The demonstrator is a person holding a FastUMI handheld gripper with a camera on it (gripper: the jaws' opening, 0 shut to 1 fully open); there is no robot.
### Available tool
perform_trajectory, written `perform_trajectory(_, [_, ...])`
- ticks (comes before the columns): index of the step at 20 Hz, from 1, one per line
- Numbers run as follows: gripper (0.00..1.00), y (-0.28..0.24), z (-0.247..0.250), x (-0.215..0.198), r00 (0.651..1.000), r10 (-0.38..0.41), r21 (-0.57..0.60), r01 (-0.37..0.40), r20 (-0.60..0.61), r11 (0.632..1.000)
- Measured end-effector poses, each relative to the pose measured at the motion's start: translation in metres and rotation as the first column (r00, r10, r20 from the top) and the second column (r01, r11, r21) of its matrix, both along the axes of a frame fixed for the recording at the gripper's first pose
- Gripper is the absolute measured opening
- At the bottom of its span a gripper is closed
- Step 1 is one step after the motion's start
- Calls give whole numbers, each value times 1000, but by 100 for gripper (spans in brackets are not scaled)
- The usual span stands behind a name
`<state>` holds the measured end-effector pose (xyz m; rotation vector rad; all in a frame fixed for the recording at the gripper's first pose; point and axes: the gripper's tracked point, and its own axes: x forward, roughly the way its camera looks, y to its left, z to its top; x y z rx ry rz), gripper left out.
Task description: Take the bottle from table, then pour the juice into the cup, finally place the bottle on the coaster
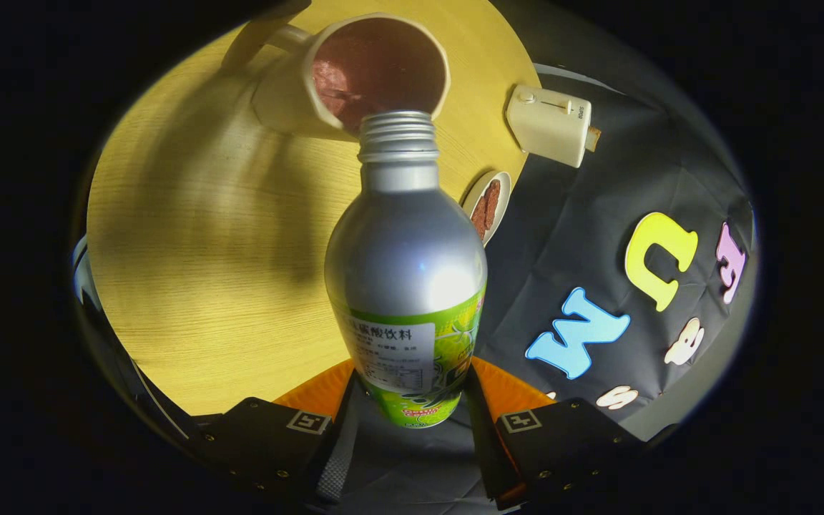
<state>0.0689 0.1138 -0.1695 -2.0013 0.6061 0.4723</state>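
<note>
a: your gripper (410,422) has both fingers (344,422) pinching the bottle (406,286) low on its label. base sits back between them, neck points forward along the fingers.

b: why held that low?

a: my read: it leaves the whole neck free to reach over the cup (355,75). bottle is tipped, cap off, threaded mouth right at the cup's near rim. looks like the pour step.

b: juice going in?

a: can't tell. no stream visible; the mouth faces away from you. cup interior shows dark reddish, could be liquid or lining.

b: coaster?

a: orange coaster (508,390), i think, just under and behind the bottle base, mostly covered by bottle and fingers. beyond the bottle, a small dish (489,204) at the table (204,250) edge, contents unclear. further off, a cream toaster (549,125).
</note>
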Motion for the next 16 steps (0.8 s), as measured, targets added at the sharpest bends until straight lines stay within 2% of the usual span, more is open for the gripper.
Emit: perform_trajectory(16, [71,4,13,3,1000,5,-84,-6,-11,996])
